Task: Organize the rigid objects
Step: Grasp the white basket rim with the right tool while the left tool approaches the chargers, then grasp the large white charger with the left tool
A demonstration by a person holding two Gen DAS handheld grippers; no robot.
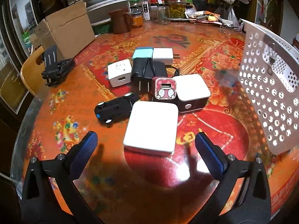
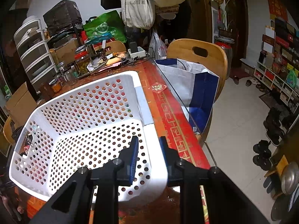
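Observation:
A cluster of chargers lies on the red table: a large white square block (image 1: 151, 127) nearest me, a white-and-black cube (image 1: 192, 92), a pink cartoon charger (image 1: 164, 89), a black plug with cord (image 1: 146, 72), a white USB charger (image 1: 120, 72), a teal one (image 1: 143, 53) and a white plug (image 1: 163, 55). A black toy car (image 1: 115, 109) lies upside down to the left. My left gripper (image 1: 146, 140) is open, just short of the white block. My right gripper (image 2: 148, 145) is shut on the rim of the white perforated basket (image 2: 89, 119), which hangs tilted at the right in the left wrist view (image 1: 267, 100).
A black clamp-like holder (image 1: 56, 69) lies at the table's left edge. Cardboard boxes (image 1: 65, 29), a brown mug (image 1: 120, 21) and jars (image 1: 176, 6) line the back. A wooden chair (image 2: 198, 56) with a blue-white bag (image 2: 194, 85) stands beyond the table's right edge.

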